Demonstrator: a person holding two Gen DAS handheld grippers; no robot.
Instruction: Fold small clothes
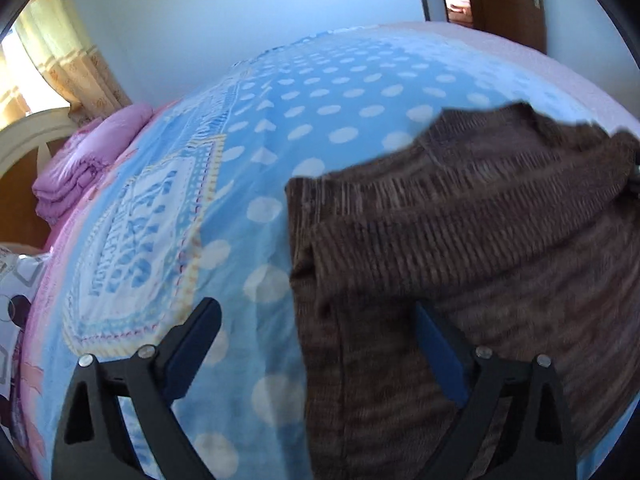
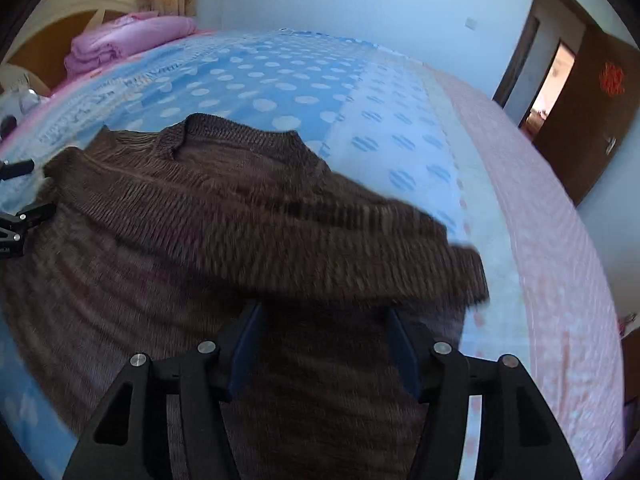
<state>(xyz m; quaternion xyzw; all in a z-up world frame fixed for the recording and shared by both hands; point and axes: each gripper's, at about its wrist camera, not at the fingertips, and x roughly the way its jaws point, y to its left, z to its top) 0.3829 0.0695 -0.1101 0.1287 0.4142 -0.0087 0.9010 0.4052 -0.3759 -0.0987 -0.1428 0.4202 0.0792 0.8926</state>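
Observation:
A small brown knit sweater [image 2: 208, 216] lies on the blue polka-dot blanket [image 2: 288, 76], neck hole facing away, with one sleeve folded across its chest toward the right. It also fills the right half of the left wrist view [image 1: 460, 248]. My left gripper [image 1: 320, 320] is open; one finger rests over the blanket and the other over the sweater's left edge. My right gripper [image 2: 324, 324] is open just above the sweater's lower body, below the folded sleeve. The left gripper's tips show in the right wrist view [image 2: 24, 192] at the sweater's left side.
A stack of folded pink bedding [image 1: 80, 160] sits at the head of the bed by a cream headboard [image 1: 28, 132]. A pink sheet [image 2: 552, 280] borders the blanket on the right. A brown door [image 2: 592, 112] stands open at the far right.

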